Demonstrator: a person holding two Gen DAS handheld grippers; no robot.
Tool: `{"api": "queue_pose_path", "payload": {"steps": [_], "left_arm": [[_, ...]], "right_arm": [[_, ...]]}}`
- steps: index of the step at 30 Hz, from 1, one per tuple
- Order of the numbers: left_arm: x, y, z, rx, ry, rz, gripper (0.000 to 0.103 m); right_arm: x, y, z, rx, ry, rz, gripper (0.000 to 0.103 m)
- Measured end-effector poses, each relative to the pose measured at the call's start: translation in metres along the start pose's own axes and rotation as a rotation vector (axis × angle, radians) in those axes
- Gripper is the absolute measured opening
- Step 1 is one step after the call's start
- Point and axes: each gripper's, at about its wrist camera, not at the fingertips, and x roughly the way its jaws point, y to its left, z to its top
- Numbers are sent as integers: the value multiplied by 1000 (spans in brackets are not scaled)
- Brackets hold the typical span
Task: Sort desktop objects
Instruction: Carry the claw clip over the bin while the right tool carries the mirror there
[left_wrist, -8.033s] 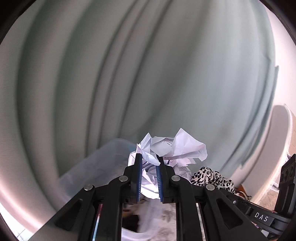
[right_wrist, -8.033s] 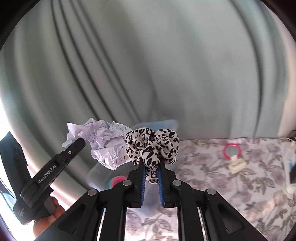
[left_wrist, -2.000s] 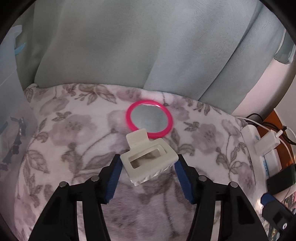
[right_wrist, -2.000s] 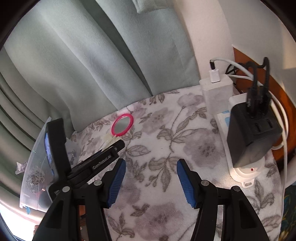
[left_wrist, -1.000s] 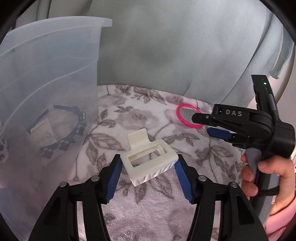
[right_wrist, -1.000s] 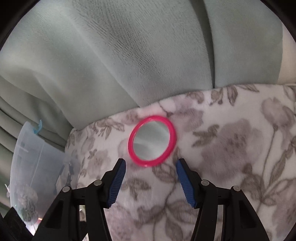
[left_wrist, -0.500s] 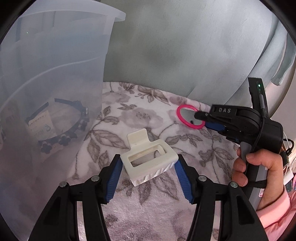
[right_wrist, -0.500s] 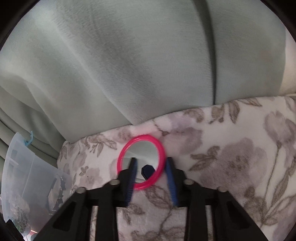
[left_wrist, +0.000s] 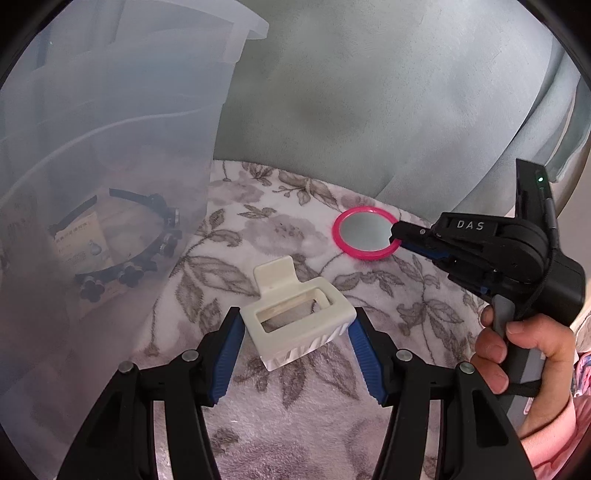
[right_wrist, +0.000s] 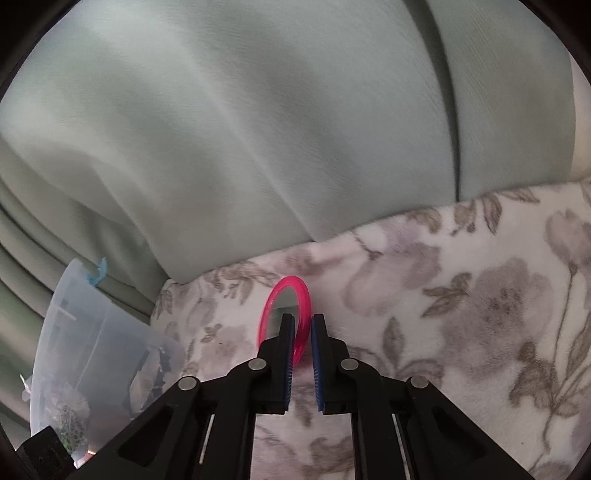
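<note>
Curtain (left_wrist: 388, 92) is hanging across the whole back, pale green, folds running down to the blanket edge.

Blanket (left_wrist: 295, 417) with a grey flower print is covering the surface under everything.

Clear plastic bin (left_wrist: 110, 147) is standing at 9 to 11 o'clock in the left wrist view, its wall touching the blanket. Through the frosted wall a dark headband (left_wrist: 144, 247) with small flower shapes is showing, lying on the bin floor beside a printed card (left_wrist: 83, 243). In the right wrist view the same bin (right_wrist: 85, 354) is sitting at 8 o'clock; contents too blurred to name.

Right gripper (left_wrist: 397, 236) is coming in from 3 o'clock in the left wrist view, a hand (left_wrist: 517, 354) wrapped round its grip, pink sleeve (left_wrist: 554, 439) at 4 o'clock. Its jaws have just been closing and are now pinching the rim of the mirror (right_wrist: 286, 314), a small round one with a pink frame. The mirror is tilting up on edge between the pads in the right wrist view, just ahead of centre, near the curtain line.

Left gripper (left_wrist: 295, 332) is holding a cream hair clip (left_wrist: 295, 325) across its width, jaws spread about halfway, blue pads (left_wrist: 225, 354) pressing on both sides. Clip is sitting dead centre, above the blanket, its tab pointing to 12 o'clock. Mirror is lying at 1 o'clock from the clip, apart from it.
</note>
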Motion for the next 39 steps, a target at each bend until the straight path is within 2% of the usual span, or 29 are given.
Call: {"api": "queue_pose_path", "payload": {"steps": [9,24,29,39], "left_arm": [[-2,-1,0,7,4,-6,60],[-30,-11,-3,43,-12,-4,60],[-53,-19,-6,63,-30,-18,60],[-119,-27,-6,86,-121,-34,60]], "right_arm": [[-26,20,-8,-57,-11,16,7],[-102,16,-39,-33,-33,-9,7],[-131,23,-48,-31,-56,-7,7],[-193,53,-64,-72,-130,14,7]]}}
